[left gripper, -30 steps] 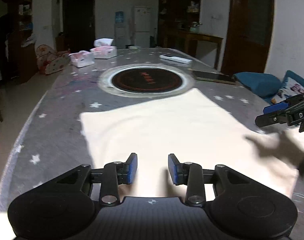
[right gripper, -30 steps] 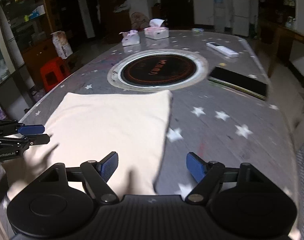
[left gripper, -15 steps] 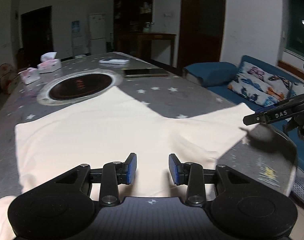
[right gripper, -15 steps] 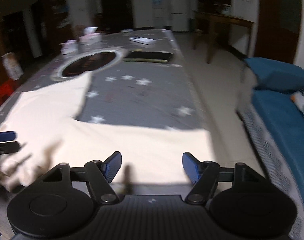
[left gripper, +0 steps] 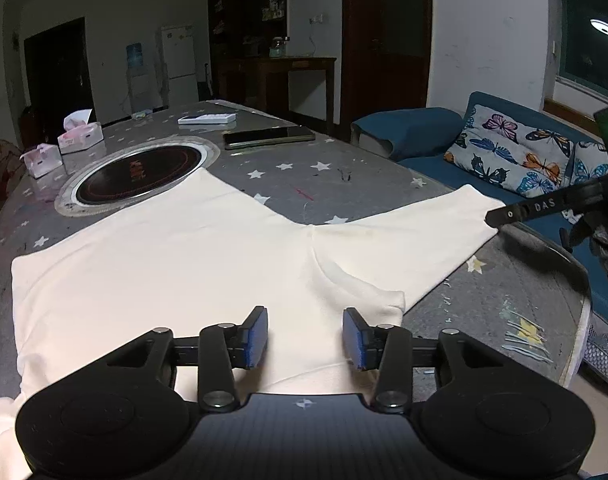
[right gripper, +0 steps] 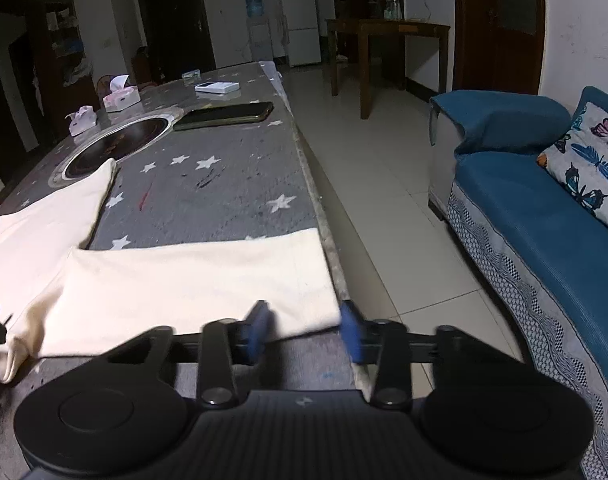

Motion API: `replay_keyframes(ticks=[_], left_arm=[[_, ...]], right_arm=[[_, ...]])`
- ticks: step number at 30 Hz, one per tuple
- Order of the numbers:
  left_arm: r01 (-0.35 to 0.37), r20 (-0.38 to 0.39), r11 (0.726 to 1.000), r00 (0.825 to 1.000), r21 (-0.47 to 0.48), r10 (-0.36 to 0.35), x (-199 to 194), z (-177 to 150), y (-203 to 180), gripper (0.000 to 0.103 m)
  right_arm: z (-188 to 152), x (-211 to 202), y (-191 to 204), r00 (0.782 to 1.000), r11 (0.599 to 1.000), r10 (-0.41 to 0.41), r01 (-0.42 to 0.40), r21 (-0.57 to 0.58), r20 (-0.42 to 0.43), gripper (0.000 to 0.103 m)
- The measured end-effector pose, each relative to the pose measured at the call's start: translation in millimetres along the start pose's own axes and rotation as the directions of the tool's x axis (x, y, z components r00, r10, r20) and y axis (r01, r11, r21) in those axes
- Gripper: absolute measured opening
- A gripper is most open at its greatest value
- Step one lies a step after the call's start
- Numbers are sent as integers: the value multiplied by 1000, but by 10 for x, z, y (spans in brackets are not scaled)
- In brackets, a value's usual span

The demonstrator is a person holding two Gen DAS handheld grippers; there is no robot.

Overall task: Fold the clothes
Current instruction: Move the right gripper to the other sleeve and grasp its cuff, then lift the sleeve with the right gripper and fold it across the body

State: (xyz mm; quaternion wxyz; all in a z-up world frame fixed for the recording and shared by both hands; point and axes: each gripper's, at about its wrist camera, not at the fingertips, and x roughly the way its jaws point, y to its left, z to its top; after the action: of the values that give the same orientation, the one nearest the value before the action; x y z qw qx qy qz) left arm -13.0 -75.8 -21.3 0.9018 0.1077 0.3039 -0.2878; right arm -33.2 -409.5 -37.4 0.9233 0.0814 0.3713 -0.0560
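A cream T-shirt [left gripper: 176, 256] lies spread flat on the grey star-patterned table [left gripper: 335, 176]. Its sleeve [left gripper: 415, 236] reaches toward the table's right edge. My left gripper [left gripper: 305, 336] is open and empty, hovering over the shirt's near shoulder area. My right gripper [right gripper: 305, 330] is open, its jaws straddling the near corner of the sleeve [right gripper: 192, 280] at the table edge, gripping nothing. The right gripper's fingers [left gripper: 519, 211] also show in the left wrist view at the sleeve's end.
A round black hotplate [left gripper: 138, 172] is set in the table past the shirt. A phone [left gripper: 268, 137], a remote [left gripper: 207, 118] and two tissue boxes [left gripper: 80, 136] lie beyond. A blue sofa [right gripper: 543, 216] with a butterfly cushion stands right of the table, across tiled floor.
Both views swung right from the shirt's body to its sleeve. My right gripper narrowed its jaws and came down over the sleeve's corner at the table edge. My left gripper stayed open.
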Motion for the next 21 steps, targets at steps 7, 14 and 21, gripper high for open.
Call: replay_keyframes(ticks=[7,14,21], left_arm=[[15,-3,999,1000,47,-15,29,13,-95,45],[43,-4,994,999,105,-43,93,12,-247,45],[83,-22,982,997,169,-81,184,-28,-403,46]], right_arm=[[204,-32,-44,999,1000,21,-21,-3,43,10],[679,-92,-49,991,999,51,-50,-9,125,10],[780,40,52,992,996,92,-91,-9,89,10]])
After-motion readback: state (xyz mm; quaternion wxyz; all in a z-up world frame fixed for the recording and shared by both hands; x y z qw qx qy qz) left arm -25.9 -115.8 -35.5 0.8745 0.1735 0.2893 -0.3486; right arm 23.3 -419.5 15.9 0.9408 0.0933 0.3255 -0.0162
